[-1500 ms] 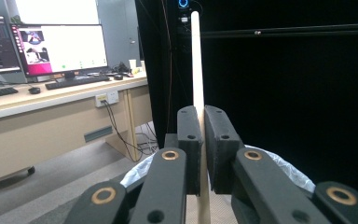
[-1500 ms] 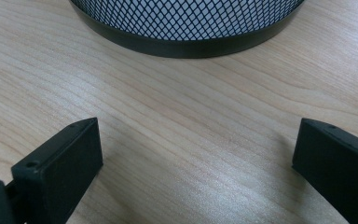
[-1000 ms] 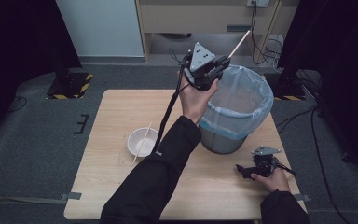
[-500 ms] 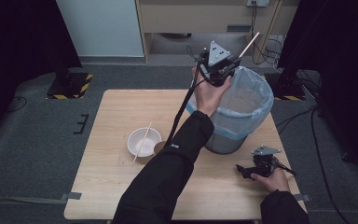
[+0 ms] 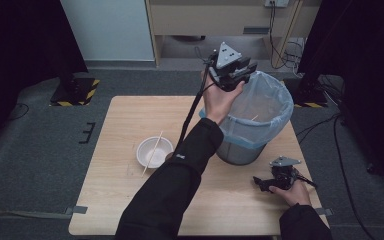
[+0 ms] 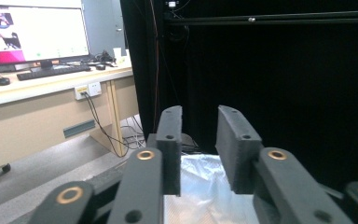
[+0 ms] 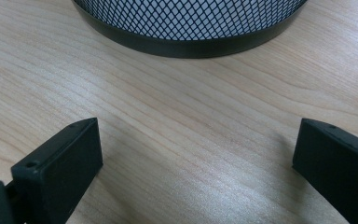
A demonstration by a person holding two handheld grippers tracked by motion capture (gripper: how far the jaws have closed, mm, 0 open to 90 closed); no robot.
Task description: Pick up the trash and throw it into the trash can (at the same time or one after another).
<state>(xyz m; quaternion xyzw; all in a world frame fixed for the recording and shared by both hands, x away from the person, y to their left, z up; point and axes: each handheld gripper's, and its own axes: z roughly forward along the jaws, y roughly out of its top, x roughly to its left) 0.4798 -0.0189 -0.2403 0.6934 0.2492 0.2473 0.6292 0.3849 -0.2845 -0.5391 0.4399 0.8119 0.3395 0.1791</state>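
Chopstick (image 5: 253, 118) inside unlabelled bin (image 5: 260, 131)

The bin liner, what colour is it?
The bin liner is pale translucent blue, best seen in the high view.

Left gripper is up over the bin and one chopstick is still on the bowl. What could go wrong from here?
1. The left gripper, whose jaws have just been opening with nothing between them, hangs close to the liner; pulling back might snag it.
2. The remaining chopstick lies loosely across the bowl; a clumsy pinch could flick it off or tip the bowl.
3. The trailing cable may sweep the bowl.
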